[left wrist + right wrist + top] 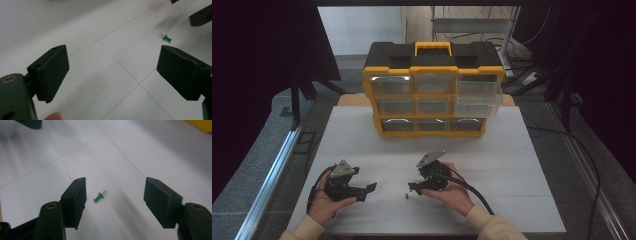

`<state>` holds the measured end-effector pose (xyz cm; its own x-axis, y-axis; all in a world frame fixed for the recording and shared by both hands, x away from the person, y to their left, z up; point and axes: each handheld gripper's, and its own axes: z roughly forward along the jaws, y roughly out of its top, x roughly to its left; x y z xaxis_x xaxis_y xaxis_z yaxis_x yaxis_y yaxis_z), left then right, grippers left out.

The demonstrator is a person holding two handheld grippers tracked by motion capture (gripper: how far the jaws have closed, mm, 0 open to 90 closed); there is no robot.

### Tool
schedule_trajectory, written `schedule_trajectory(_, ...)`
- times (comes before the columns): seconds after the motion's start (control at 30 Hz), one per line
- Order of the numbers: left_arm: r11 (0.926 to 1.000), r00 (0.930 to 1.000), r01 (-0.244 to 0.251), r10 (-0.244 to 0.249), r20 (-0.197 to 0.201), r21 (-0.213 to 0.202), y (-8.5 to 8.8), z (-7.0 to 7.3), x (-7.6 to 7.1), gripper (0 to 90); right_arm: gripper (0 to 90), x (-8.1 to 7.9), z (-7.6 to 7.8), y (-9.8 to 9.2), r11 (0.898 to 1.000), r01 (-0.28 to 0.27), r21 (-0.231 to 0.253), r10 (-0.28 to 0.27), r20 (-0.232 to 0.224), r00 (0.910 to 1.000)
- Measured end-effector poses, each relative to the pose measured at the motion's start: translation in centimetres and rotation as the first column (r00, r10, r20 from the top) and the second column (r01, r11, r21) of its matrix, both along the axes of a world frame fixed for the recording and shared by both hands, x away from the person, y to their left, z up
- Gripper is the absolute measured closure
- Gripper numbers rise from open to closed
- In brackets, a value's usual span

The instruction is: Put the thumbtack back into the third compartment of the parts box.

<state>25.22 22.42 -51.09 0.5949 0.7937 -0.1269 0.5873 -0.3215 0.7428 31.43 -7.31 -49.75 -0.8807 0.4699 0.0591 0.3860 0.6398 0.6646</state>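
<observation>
A small green push pin (405,195) lies on its side on the white table (512,165), near the front middle. My right gripper (412,187) hovers low just over it, jaws wide apart. In the right gripper view the pin (99,197) lies between the jaws of this gripper (115,200), closer to the left one, and neither pad touches it. My left gripper (369,192) rests open to the left of the pin with nothing in it. The left gripper view has the pin (167,38) beyond the open jaws of the left gripper (112,72).
A black and yellow drawer organizer (432,90) stands at the back of the table. Its clear right-hand drawers (478,102) are pulled out. Dark curtains hang on both sides, and cables run along the floor to the right.
</observation>
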Motion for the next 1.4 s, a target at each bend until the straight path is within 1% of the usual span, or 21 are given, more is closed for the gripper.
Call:
schedule_trajectory(0.2,1.0000,1.0000,0.006,-0.006,-0.003,0.002,-0.1,-0.1,0.0,11.1,39.9,-0.1,-1.2,1.4,0.998,-0.013,-0.056,0.013,-0.005,0.9999)
schedule_trajectory(0.27,1.0000,1.0000,0.007,-0.007,-0.003,0.002,-0.1,-0.1,0.0,11.1,40.6,-0.2,-1.5,1.7,0.997,-0.016,-0.076,0.017,0.006,0.9998)
schedule_trajectory(0.37,1.0000,1.0000,0.009,-0.009,-0.003,0.003,-0.1,-0.1,0.0,11.1,41.9,-0.2,-1.9,2.1,0.996,-0.010,-0.091,0.011,0.011,0.9999)
schedule_trajectory(0.53,0.9999,0.9999,0.010,-0.010,-0.004,0.004,-0.1,-0.1,0.0,11.1,44.7,-0.4,-2.4,2.5,0.991,-0.004,-0.131,0.009,0.031,0.9995)
schedule_trajectory(0.63,0.9999,0.9999,0.010,-0.010,-0.004,0.003,0.0,0.0,0.0,11.2,48.3,-0.6,-2.5,2.6,0.989,-0.001,-0.147,0.007,0.040,0.9992)
schedule_trajectory(0.67,0.9999,0.9999,0.010,-0.010,-0.003,0.003,0.0,0.0,0.0,11.1,49.8,-0.6,-2.5,2.7,0.989,-0.004,-0.148,0.008,0.028,0.9996)
schedule_trajectory(0.7,0.9999,0.9999,0.010,-0.010,-0.003,0.004,0.0,0.0,0.0,11.2,51.4,-0.7,-2.6,2.7,0.989,-0.005,-0.151,0.010,0.034,0.9994)
schedule_trajectory(0.73,1.0000,1.0000,0.008,-0.008,-0.004,0.004,0.0,0.0,0.0,11.1,56.1,-0.8,-2.5,2.7,0.988,-0.012,-0.151,0.017,0.035,0.9992)
schedule_trajectory(0.77,1.0000,1.0000,0.008,-0.008,-0.003,0.003,0.0,0.0,0.0,11.1,60.2,-0.9,-2.5,2.8,0.988,-0.018,-0.154,0.022,0.023,0.9995)
schedule_trajectory(0.87,0.9999,1.0000,0.010,-0.010,-0.001,0.003,0.1,0.0,-0.1,11.1,68.7,-1.1,-2.3,2.9,0.985,-0.027,-0.171,0.029,0.011,0.9995)
schedule_trajectory(1.03,0.9999,0.9999,0.010,-0.010,-0.002,0.003,0.1,0.0,-0.1,11.1,83.0,-1.0,-2.2,2.8,0.986,-0.034,-0.161,0.032,-0.019,0.9993)
schedule_trajectory(1.07,0.9999,0.9999,0.011,-0.010,-0.002,0.002,0.1,0.0,-0.1,11.1,84.4,-0.9,-2.2,2.7,0.987,-0.034,-0.157,0.030,-0.026,0.9992)
schedule_trajectory(1.17,0.9999,0.9999,0.010,-0.010,-0.001,0.002,0.1,0.0,-0.1,11.1,85.1,-0.8,-2.2,2.6,0.986,-0.044,-0.159,0.039,-0.033,0.9987)
schedule_trajectory(1.27,1.0000,1.0000,0.009,-0.009,-0.001,0.001,0.2,0.0,-0.1,11.1,85.6,-0.6,-2.2,2.5,0.988,-0.047,-0.148,0.042,-0.042,0.9982)
schedule_trajectory(1.4,1.0000,1.0000,0.010,-0.010,-0.001,0.000,0.2,0.0,-0.1,11.1,85.8,-0.3,-2.3,2.3,0.992,-0.040,-0.121,0.032,-0.071,0.9970)
